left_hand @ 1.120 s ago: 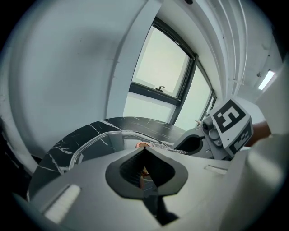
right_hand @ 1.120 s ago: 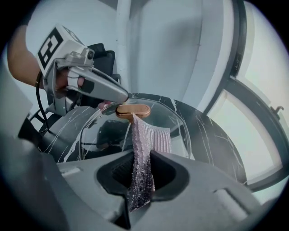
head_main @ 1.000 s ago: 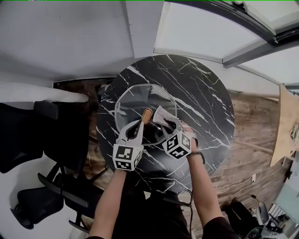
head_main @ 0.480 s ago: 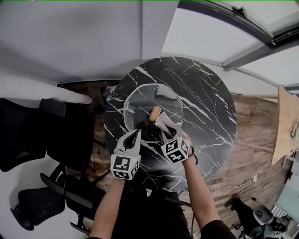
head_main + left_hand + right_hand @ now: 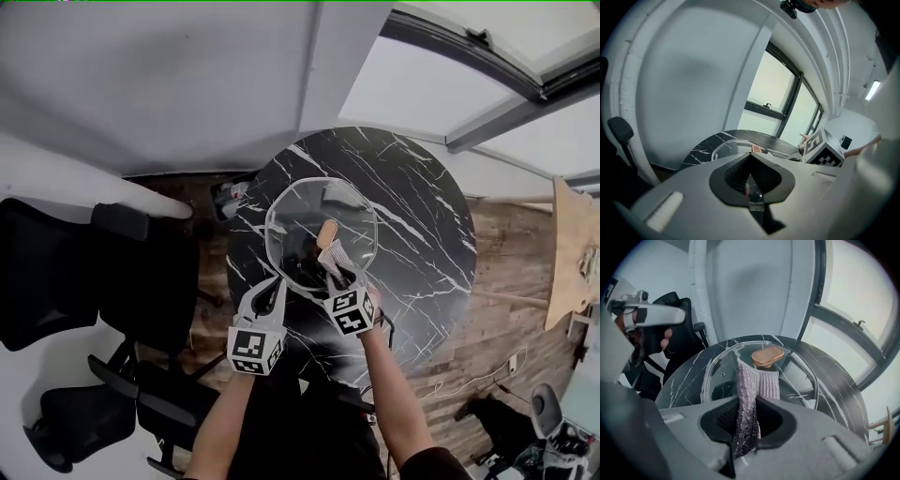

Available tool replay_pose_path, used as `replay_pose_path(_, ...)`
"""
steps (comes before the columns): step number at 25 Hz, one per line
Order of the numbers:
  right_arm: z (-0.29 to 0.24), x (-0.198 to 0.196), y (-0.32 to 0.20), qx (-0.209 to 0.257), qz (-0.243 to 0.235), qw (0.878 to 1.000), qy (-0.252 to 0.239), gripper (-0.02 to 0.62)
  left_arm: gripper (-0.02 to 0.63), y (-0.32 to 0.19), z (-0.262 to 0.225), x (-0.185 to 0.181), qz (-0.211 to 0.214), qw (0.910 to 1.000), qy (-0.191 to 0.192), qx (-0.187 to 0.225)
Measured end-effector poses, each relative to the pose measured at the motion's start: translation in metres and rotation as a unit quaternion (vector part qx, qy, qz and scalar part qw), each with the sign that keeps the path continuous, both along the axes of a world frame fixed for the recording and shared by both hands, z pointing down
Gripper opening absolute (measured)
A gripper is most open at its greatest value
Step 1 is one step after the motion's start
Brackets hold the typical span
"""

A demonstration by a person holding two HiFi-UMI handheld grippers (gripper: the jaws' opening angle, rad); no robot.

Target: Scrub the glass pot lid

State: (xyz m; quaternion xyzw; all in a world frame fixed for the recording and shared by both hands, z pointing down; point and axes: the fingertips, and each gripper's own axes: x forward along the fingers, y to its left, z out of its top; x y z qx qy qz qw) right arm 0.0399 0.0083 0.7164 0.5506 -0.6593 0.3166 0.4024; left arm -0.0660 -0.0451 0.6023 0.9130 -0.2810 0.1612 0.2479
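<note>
The glass pot lid (image 5: 298, 223) lies flat on the round black marble table (image 5: 417, 211), its copper knob (image 5: 327, 232) facing up. My right gripper (image 5: 338, 273) is shut on a grey-lilac scrub cloth (image 5: 335, 255) at the lid's near rim. In the right gripper view the cloth (image 5: 758, 380) stands up between the jaws of the right gripper (image 5: 747, 401), just short of the knob (image 5: 767, 356). My left gripper (image 5: 271, 285) hangs at the table's near-left edge, off the lid, jaws shut on nothing. From the left gripper (image 5: 749, 158) the lid (image 5: 727, 146) shows low ahead.
Black office chairs (image 5: 66, 272) stand on the floor to the left of the table. A wooden tabletop (image 5: 572, 248) juts in at the right edge. Some small items (image 5: 231, 197) lie on the floor by the table's far-left side. A window runs behind.
My left gripper has drawn back from near the lid's knob, past the rim, to the table's near-left edge. The right gripper has kept the cloth by the lid's near rim.
</note>
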Motion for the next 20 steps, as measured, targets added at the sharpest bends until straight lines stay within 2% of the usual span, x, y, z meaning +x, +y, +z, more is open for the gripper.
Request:
replay_pose_path(6, 0.004, -0.027, 0.007, -0.009, 0.003, 1.0, -0.019, 0.077, 0.002, -0.001, -0.004, -0.01, 0.003, 0.9999, 0.011, 0.004)
replay_pose_path(11, 0.002, -0.036, -0.002, -0.007, 0.03, 0.999, -0.042, 0.077, 0.002, -0.001, -0.014, -0.023, 0.01, 0.9997, 0.018, 0.012)
replay_pose_path(20, -0.007, -0.056, -0.03, -0.014, 0.019, 0.999, -0.04, 0.077, 0.002, -0.003, -0.013, -0.048, 0.008, 0.9998, 0.014, 0.012)
